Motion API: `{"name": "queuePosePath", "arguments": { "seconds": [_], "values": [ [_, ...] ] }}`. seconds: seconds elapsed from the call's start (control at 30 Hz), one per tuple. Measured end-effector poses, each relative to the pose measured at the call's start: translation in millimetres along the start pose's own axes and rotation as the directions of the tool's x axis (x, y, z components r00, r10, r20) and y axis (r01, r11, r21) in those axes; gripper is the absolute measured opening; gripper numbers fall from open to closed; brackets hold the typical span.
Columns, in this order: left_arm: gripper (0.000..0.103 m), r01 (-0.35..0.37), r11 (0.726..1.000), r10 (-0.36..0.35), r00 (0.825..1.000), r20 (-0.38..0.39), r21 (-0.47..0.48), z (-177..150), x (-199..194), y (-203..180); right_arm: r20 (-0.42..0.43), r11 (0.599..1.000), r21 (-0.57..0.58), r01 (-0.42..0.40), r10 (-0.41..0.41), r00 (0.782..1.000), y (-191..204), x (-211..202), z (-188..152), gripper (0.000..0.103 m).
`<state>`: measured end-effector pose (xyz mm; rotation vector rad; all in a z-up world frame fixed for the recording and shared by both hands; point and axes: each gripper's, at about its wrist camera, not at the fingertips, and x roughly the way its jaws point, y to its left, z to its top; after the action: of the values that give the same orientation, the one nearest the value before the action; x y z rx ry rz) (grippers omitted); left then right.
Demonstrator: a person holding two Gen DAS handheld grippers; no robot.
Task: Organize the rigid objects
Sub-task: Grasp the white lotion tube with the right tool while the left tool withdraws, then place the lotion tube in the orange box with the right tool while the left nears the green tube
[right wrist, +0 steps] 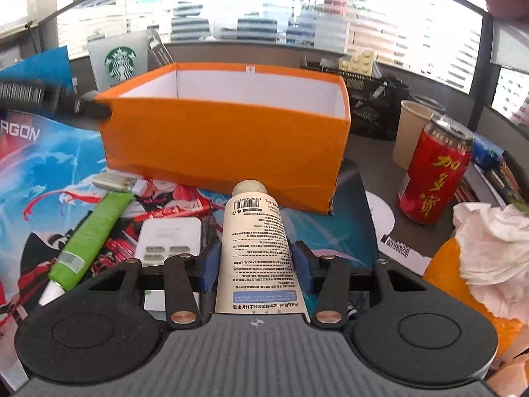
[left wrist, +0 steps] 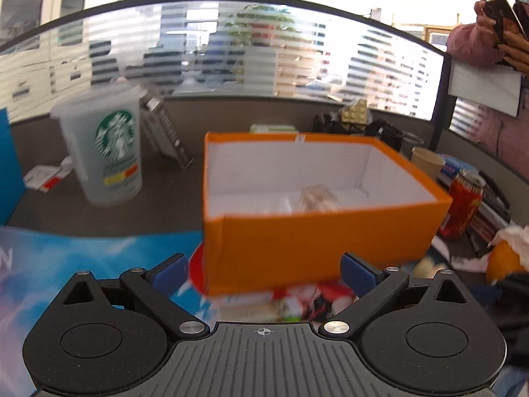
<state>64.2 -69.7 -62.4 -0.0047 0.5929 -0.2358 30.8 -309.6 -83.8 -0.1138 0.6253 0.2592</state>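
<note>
Striped glass partitions ring a cluttered grey table (right wrist: 370, 172) where an orange box (right wrist: 224, 139) stands open-topped on a bright poster (right wrist: 49, 178). Just in front of the box's near wall, the right hand-held gripper (right wrist: 254, 261) is clamped on a white tube (right wrist: 254, 238), cap pointing at the box, both blue pads pressed to its sides. The left hand-held gripper (left wrist: 264, 273) hangs at the box's near wall with its jaws spread wide and nothing between them; something pale already lies blurred on the box floor. I judge this the carrying step: the tube is picked up and needs lifting over the rim, then releasing inside. A green tube (right wrist: 89, 235) and a white remote (right wrist: 168, 238) lie on the poster near the table's front edge, likely next. A red can (right wrist: 433, 175) stands beside the box's right end, so the lift should stay clear of it.
</note>
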Motion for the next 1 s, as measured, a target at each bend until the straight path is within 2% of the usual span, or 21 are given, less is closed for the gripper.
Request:
{"name": "queuePosePath", "arguments": {
  "seconds": [0.27, 0.43, 0.57, 0.67, 0.83, 1.0],
  "values": [
    [0.101, 0.011, 1.0, -0.011, 0.998, -0.06, 0.004, -41.6, -15.0, 1.1, 0.078, 1.0, -0.007, -0.027, 0.027, 0.997, 0.9, -25.1, 32.4, 0.044],
    [0.101, 0.034, 0.998, -0.03, 0.996, -0.087, 0.043, -55.7, -19.1, -9.8, 0.148, 0.999, -0.017, -0.038, 0.04, 0.988, -3.0, -29.3, 79.1, 0.044],
    [0.101, 0.063, 0.994, -0.053, 0.993, -0.107, 0.092, -65.5, -19.6, -22.4, 0.148, 0.999, -0.001, -0.054, 0.053, 0.988, -9.1, -6.2, 120.3, 0.044],
    [0.101, 0.068, 0.991, -0.056, 0.992, -0.113, 0.112, -68.8, -20.8, -27.6, 0.107, 0.999, 0.001, -0.033, 0.032, 0.994, -12.6, 25.3, 144.7, 0.044],
    [0.101, 0.06, 0.992, -0.047, 0.992, -0.119, 0.108, -71.6, -21.4, -25.4, -0.018, 1.0, 0.001, 0.011, -0.011, 1.0, -19.6, 87.4, 170.5, 0.044],
    [0.101, 0.048, 0.993, -0.034, 0.991, -0.13, 0.112, -74.3, -20.2, -22.3, -0.154, 0.997, -0.023, 0.073, -0.076, 0.985, -23.4, 140.5, 170.0, 0.044]
  ]
}}
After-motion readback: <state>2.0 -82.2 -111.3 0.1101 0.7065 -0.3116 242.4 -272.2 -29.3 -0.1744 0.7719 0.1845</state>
